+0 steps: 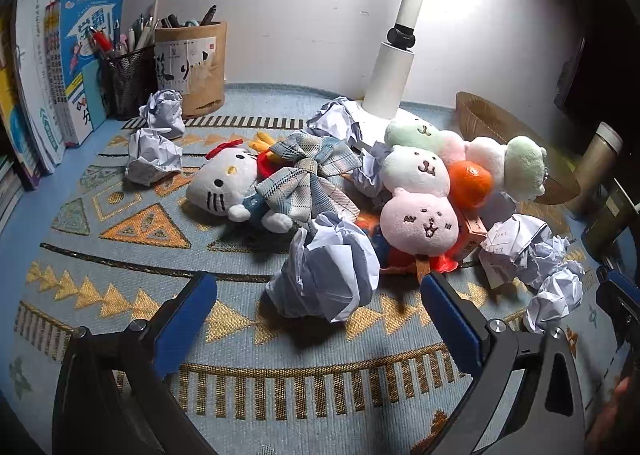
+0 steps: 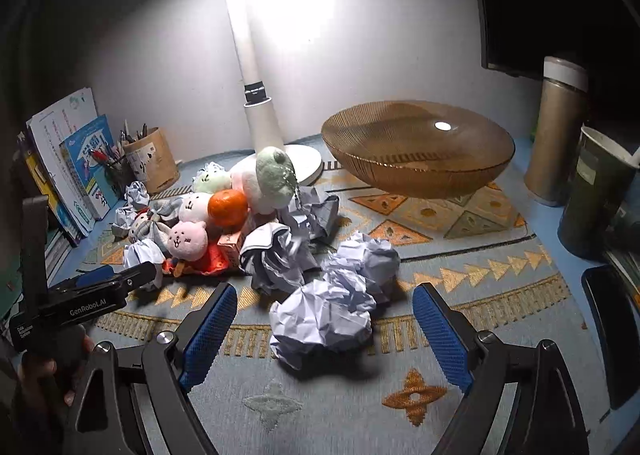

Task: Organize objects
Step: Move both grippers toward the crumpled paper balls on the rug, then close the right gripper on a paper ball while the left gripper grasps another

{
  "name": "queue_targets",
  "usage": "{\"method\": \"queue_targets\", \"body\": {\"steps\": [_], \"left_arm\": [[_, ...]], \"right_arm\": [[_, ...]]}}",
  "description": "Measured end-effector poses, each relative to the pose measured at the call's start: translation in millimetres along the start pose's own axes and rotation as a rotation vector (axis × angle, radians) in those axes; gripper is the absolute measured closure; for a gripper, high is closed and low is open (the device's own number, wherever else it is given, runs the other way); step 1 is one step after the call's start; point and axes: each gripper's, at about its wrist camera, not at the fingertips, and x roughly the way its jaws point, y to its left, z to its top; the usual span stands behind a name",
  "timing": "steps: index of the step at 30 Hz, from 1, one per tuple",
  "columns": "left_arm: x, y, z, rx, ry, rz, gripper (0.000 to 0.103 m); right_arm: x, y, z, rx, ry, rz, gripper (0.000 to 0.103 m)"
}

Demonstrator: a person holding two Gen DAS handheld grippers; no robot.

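Observation:
On a patterned blue mat (image 1: 120, 335) lie several crumpled paper balls around a heap of plush toys. A white cat plush (image 1: 224, 183) with a plaid bow lies left of the stacked bear plushes (image 1: 418, 191) and an orange (image 1: 470, 183). My left gripper (image 1: 320, 315) is open. A paper ball (image 1: 324, 271) sits just ahead of it, between its blue pads (image 1: 188, 319) and clear of both. My right gripper (image 2: 326, 329) is open as well, with another paper ball (image 2: 320, 319) lying loose between its pads (image 2: 440, 331).
An amber glass bowl (image 2: 416, 151) stands at the back right beside a white lamp base (image 2: 280, 159). A tall flask (image 2: 560, 127) and a paper cup (image 2: 596, 191) stand at the right edge. Pen holders (image 1: 192, 67) and books (image 1: 72, 67) fill the back left corner.

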Motion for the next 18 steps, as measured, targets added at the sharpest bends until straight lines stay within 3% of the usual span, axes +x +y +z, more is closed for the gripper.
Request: {"method": "queue_targets", "body": {"steps": [7, 16, 18], "left_arm": [[-11, -9, -5, 0.050, -0.061, 0.038, 0.001], [2, -1, 0, 0.008, -0.010, 0.051, 0.002], [11, 4, 2, -0.024, 0.029, 0.044, 0.019]], "right_arm": [[14, 2, -12, 0.016, 0.035, -0.028, 0.014], [38, 7, -7, 0.019, 0.085, -0.059, 0.017], [41, 7, -5, 0.018, 0.093, -0.059, 0.020]]}}
